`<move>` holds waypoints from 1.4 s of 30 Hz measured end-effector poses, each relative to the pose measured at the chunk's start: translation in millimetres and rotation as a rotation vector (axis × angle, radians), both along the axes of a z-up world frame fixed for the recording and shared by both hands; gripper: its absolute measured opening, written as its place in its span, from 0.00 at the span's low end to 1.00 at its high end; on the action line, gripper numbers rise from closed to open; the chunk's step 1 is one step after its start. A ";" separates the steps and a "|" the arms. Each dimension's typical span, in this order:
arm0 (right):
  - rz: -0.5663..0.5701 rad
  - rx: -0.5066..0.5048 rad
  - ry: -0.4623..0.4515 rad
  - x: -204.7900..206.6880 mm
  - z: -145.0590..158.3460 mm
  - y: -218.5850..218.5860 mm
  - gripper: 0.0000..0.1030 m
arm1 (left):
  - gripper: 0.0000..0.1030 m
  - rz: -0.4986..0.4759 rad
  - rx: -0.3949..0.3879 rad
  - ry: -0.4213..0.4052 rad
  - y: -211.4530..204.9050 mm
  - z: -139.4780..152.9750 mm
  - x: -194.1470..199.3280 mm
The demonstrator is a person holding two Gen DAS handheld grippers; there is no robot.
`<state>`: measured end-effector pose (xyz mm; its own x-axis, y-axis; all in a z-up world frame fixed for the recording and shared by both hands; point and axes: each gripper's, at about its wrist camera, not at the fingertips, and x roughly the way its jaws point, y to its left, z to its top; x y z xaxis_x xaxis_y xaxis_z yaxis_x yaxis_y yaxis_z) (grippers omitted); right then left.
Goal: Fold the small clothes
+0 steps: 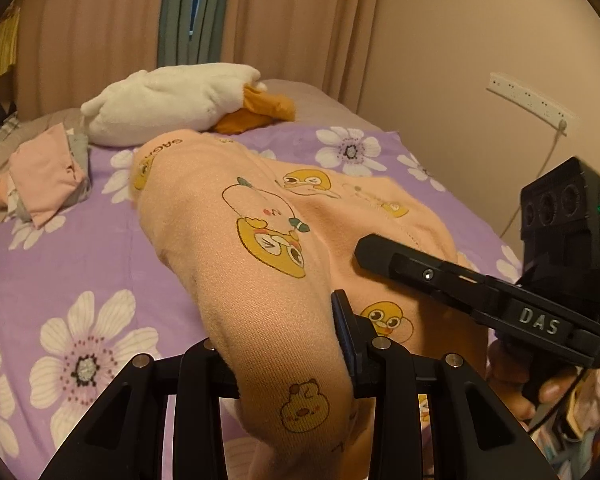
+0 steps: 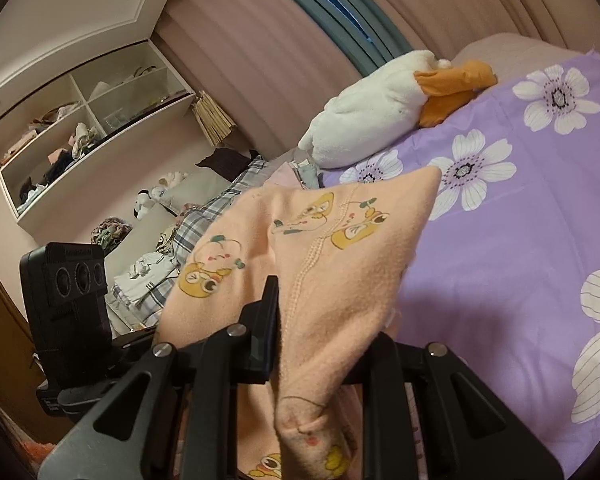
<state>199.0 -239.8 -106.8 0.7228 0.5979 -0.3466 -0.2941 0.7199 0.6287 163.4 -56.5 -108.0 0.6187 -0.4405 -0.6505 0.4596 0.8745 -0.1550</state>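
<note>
Nearest the lens, the left hand-held gripper is pinched on a bunched edge of the peach garment, the one printed with yellow ducks, and the cloth fills the gap between its fingers. In its own view the right hand-held gripper is likewise closed on another edge of the same garment, with cloth draped over one finger so that only the other shows clearly. Between the two grips the garment hangs raised above the bed, its far end sloping down toward the purple flowered sheet (whether that end touches the sheet I cannot tell).

By my judgement this piece is at an early stage: it is lifted and spread between both hands, but no neat fold shows in it yet, so laying it flat and doubling it over remain.

Farther back on the left, a small pile of folded clothes suggests some pieces are already done. Beyond it lies a white stuffed duck by the curtains.
</note>
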 end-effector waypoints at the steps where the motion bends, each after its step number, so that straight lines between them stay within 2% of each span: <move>1: 0.001 -0.009 0.005 1.6 0.1 4.3 0.19 | 0.33 0.006 0.010 -0.008 1.8 -1.6 -2.3; 5: 0.006 -0.036 0.017 9.7 -2.9 18.9 0.20 | 0.33 0.032 -0.001 -0.009 13.3 -8.0 2.3; 9: 0.018 -0.005 0.027 21.3 -7.0 23.3 0.19 | 0.33 0.019 -0.084 0.005 31.0 -11.8 17.2; 12: 0.015 -0.030 0.024 25.7 -6.3 30.0 0.19 | 0.33 -0.003 -0.099 0.011 35.7 -14.5 27.9; 19: 0.001 -0.056 0.031 44.0 -7.2 45.7 0.20 | 0.33 0.011 -0.066 0.007 40.6 -12.2 44.8; 25: 0.031 -0.123 -0.018 52.5 4.1 69.0 0.20 | 0.33 0.038 -0.054 -0.042 53.4 -11.6 43.9; 34: 0.041 -0.202 -0.010 67.8 1.1 80.5 0.20 | 0.33 0.053 -0.040 -0.022 57.2 -16.6 58.3; 38: 0.031 -0.229 0.001 68.8 -3.9 83.6 0.20 | 0.33 0.062 -0.004 -0.020 50.7 -19.6 58.6; 42: 0.020 -0.229 0.000 68.6 -4.6 82.4 0.22 | 0.33 0.062 0.000 -0.023 50.3 -20.0 59.3</move>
<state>267.6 -157.4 -111.4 0.7117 0.5177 -0.4749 -0.3098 0.8380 0.4492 222.8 -6.2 -127.9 0.6594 -0.4011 -0.6358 0.4080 0.9013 -0.1455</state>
